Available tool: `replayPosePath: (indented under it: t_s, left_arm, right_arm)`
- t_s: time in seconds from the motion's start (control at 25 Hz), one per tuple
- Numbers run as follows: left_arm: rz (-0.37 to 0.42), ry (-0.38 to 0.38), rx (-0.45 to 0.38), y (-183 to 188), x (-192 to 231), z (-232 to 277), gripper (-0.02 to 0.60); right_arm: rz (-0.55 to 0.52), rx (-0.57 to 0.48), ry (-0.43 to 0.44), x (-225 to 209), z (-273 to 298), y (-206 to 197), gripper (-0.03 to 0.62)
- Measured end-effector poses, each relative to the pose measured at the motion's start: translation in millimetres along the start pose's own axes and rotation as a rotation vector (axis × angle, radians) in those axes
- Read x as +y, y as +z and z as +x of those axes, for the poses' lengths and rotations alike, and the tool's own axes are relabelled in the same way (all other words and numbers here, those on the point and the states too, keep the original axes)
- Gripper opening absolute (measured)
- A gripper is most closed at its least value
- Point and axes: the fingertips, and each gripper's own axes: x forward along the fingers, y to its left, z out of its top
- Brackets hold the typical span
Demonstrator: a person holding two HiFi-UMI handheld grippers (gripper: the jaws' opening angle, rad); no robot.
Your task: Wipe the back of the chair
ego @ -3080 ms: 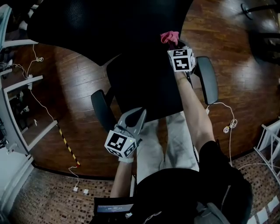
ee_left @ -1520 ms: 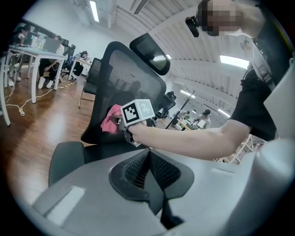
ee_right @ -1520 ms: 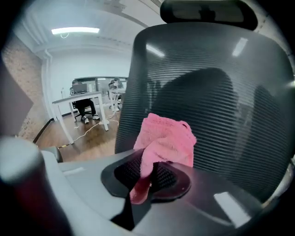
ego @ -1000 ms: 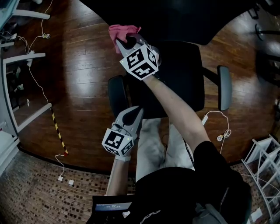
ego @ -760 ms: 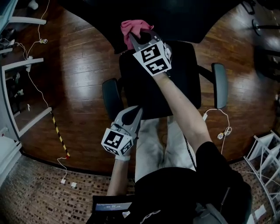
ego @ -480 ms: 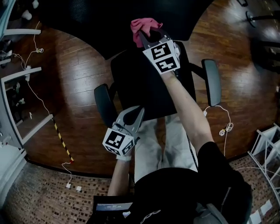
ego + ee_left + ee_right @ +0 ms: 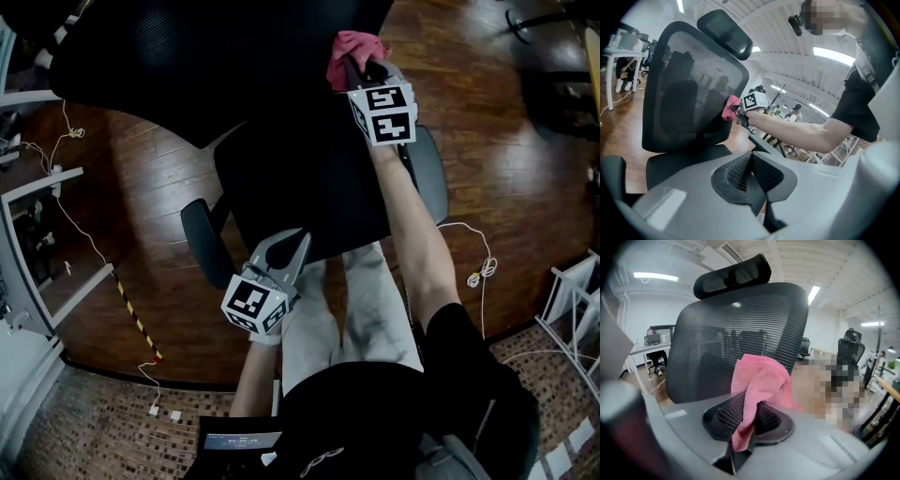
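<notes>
A black mesh office chair has its backrest (image 7: pixel 187 66) (image 7: pixel 689 84) (image 7: pixel 740 338) and headrest (image 7: pixel 724 33) (image 7: pixel 731 275) in front of me. My right gripper (image 7: pixel 354 67) (image 7: pixel 747 427) is shut on a pink cloth (image 7: pixel 352 45) (image 7: pixel 730 107) (image 7: pixel 759 380). The cloth is pressed against the backrest near its right edge. My left gripper (image 7: pixel 291 246) (image 7: pixel 751 161) is held low over the front of the seat (image 7: pixel 300 178), shut with nothing between its jaws.
Armrests (image 7: pixel 202 239) (image 7: pixel 429 173) flank the seat. White cables (image 7: pixel 483 272) and a black-yellow strip (image 7: pixel 136 319) lie on the wooden floor. White desk legs (image 7: pixel 37 178) stand at the left, a white rack (image 7: pixel 577 300) at the right. A person sits at a desk (image 7: pixel 654 350) behind.
My right gripper has swept the pink cloth from the backrest's left side across to its right side. The chair has swung in view. The left gripper has stayed where it was.
</notes>
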Motion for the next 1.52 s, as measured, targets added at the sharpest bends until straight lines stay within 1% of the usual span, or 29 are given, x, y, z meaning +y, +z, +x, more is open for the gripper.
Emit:
replayPosePath:
  t_s: [0.16, 0.36, 0.44, 0.52, 0.72, 1.0, 1.2, 1.36, 1.52]
  left_arm:
    - [0.006, -0.013, -0.006, 3, -10, 8, -0.009]
    - [0.001, -0.012, -0.022, 6, -12, 5, -0.009]
    - [-0.007, -0.005, -0.042, 10, -11, 2, -0.009]
    - [-0.009, -0.002, -0.058, 13, -13, -2, -0.009]
    - [-0.022, 0.016, -0.095, 15, -9, -17, -0.009]
    - [-0.048, 0.072, -0.136, 7, 13, -55, -0.009]
    - [-0.073, 0.108, -0.160, 1, 30, -82, -0.009]
    - [-0.087, 0.128, -0.179, -6, 41, -100, -0.009]
    - [-0.096, 0.154, -0.203, -3, 47, -113, -0.009]
  right_arm:
    - [0.016, 0.020, -0.073, -41, -14, -4, 0.041]
    - [0.003, 0.049, -0.203, -85, -29, 0, 0.041]
    - [-0.007, 0.055, -0.224, -90, -30, 7, 0.041]
    - [-0.027, 0.045, -0.209, -81, -27, 21, 0.041]
    - [-0.083, 0.007, -0.131, -26, -12, 50, 0.041]
    - [-0.161, -0.032, -0.009, 68, 10, 79, 0.041]
    - [-0.199, -0.052, 0.061, 127, 19, 95, 0.041]
    - [-0.249, -0.068, 0.156, 189, 24, 105, 0.041]
    - [-0.300, -0.085, 0.291, 251, 31, 115, 0.041]
